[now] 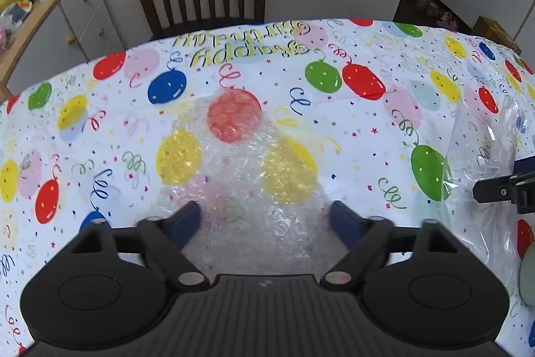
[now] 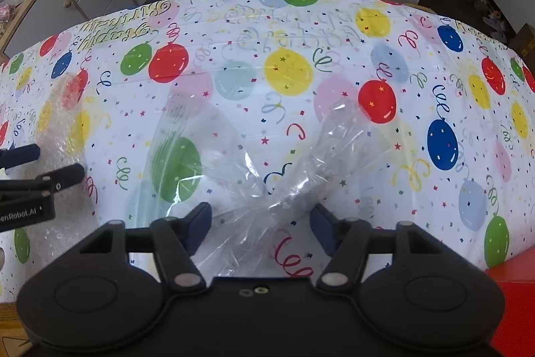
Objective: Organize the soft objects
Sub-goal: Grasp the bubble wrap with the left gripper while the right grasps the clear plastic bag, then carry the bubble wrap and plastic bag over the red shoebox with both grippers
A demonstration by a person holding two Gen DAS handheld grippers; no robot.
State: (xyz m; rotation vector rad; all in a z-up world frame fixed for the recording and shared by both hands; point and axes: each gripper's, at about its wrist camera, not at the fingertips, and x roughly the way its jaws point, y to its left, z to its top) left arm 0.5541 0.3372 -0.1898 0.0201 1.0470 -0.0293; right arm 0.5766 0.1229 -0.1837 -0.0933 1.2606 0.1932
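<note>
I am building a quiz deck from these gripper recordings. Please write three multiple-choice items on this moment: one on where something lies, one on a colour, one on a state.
1. Where does the bubble wrap lie?
A. on the chair seat
B. on the tablecloth, ahead of the left gripper
C. on the sideboard

2. What colour is the balloon print seen through the far end of the bubble wrap?
A. red
B. blue
C. green

3. How do the fingers of the right gripper stand?
A. shut on the bag
B. shut on nothing
C. open, one either side of the clear plastic bag

Answers:
1 B, since the left wrist view shows the wrap flat on the tablecloth just beyond the left gripper.
2 A, a red balloon shows through its far end.
3 C, the right wrist view shows a wide gap, with the clear plastic bag between the fingers.
</note>
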